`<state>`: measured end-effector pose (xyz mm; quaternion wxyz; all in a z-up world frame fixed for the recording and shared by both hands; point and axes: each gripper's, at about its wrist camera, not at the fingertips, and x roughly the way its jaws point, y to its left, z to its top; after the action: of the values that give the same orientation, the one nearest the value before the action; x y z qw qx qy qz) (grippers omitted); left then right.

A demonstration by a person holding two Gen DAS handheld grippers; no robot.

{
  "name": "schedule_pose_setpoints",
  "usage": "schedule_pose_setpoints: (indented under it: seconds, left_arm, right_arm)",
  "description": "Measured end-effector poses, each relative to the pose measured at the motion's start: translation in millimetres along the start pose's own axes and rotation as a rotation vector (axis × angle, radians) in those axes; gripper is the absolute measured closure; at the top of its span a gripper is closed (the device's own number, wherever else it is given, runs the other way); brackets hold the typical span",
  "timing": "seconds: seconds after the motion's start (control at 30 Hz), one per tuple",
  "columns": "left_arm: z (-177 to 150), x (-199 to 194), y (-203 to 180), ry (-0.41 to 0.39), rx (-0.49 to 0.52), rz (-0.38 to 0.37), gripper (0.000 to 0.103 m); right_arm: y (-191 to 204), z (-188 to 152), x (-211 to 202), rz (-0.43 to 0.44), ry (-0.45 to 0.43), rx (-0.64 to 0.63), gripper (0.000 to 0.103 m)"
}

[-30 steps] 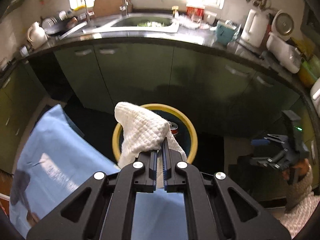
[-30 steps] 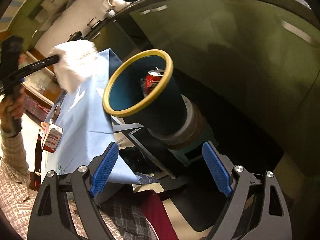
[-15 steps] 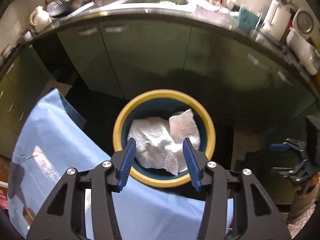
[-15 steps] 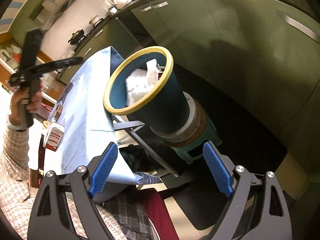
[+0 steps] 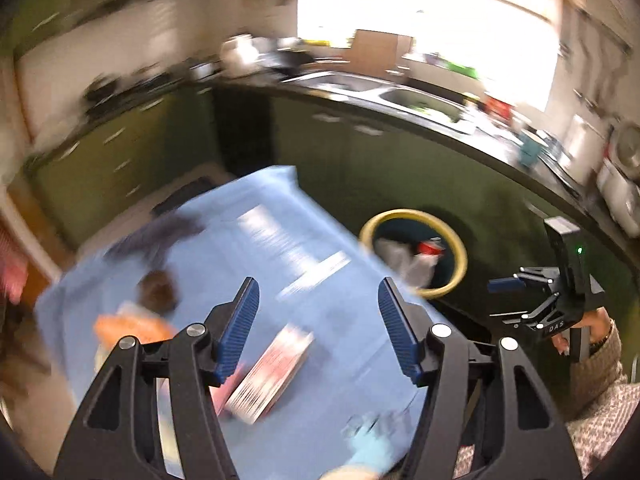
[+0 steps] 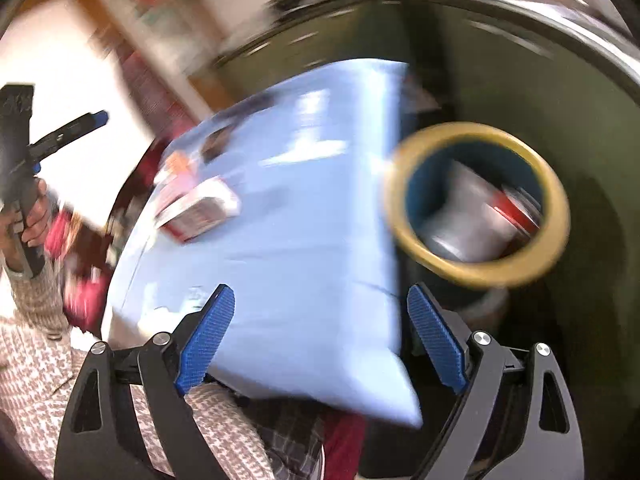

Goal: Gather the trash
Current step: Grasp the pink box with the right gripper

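The blue cloth (image 5: 304, 280) covers the table in front of me, blurred in both views. Beside its far right edge stands my bin (image 5: 456, 248), dark with a yellow rim, in front of the green cabinets (image 5: 360, 160). Inside the bin lie a crumpled white towel (image 6: 464, 216) and a red can (image 6: 516, 208), touching each other. On the cloth rests a red and white carton (image 5: 272, 372), lying flat, with something orange (image 5: 128, 326) near it that I cannot make out. My left gripper (image 5: 318, 330) hangs above the cloth, fingers spread wide, gripping nothing. My right gripper (image 6: 320, 336) is likewise spread wide and bare.
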<state>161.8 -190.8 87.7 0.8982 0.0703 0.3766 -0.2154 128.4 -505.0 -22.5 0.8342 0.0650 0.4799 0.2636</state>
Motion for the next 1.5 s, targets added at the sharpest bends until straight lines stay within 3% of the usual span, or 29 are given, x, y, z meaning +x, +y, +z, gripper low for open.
schedule_pose_setpoints:
  seconds: [0.07, 0.23, 0.4, 0.57, 0.73, 0.9, 1.0, 1.27, 1.33, 1.4, 1.5]
  left_arm:
    - [-24, -16, 25, 0.01, -0.053, 0.023, 0.043]
    - [-85, -43, 68, 0.045, -0.142, 0.069, 0.043]
    - [-119, -57, 100, 0.031, -0.212, 0.072, 0.043]
    - [-133, -47, 125, 0.053, -0.259, 0.098, 0.041]
    - [-139, -41, 146, 0.06, -0.291, 0.111, 0.041]
    - [-144, -39, 156, 0.054, -0.282, 0.096, 0.041]
    - [-150, -38, 161, 0.054, -0.281, 0.083, 0.041]
    - [-169, -44, 174, 0.049, -0.29, 0.075, 0.039]
    - [-172, -45, 175, 0.05, -0.287, 0.077, 0.039]
    - [-174, -45, 174, 0.051, -0.28, 0.081, 0.039]
    - [-174, -46, 172, 0.054, -0.27, 0.078, 0.039]
  right_arm:
    - [45, 22, 22, 0.024, 0.039, -0.18, 0.011]
    - [137, 67, 73, -0.012, 0.097, -0.593, 0.011]
    - [173, 93, 126, -0.01, 0.218, -0.764, 0.011]
    - [194, 119, 161, 0.064, 0.264, -0.697, 0.011]
    - [216, 144, 200, 0.112, 0.357, -0.518, 0.011]
    - [244, 141, 241, 0.04, 0.44, -0.45, 0.008]
    - [255, 134, 259, -0.072, 0.461, -0.459, 0.008]
    - [262, 129, 287, -0.162, 0.505, -0.46, 0.008]
    - [264, 127, 289, -0.176, 0.511, -0.459, 0.011]
    - [265, 127, 294, -0.205, 0.516, -0.468, 0.026]
    - [265, 129, 296, -0.201, 0.522, -0.454, 0.027]
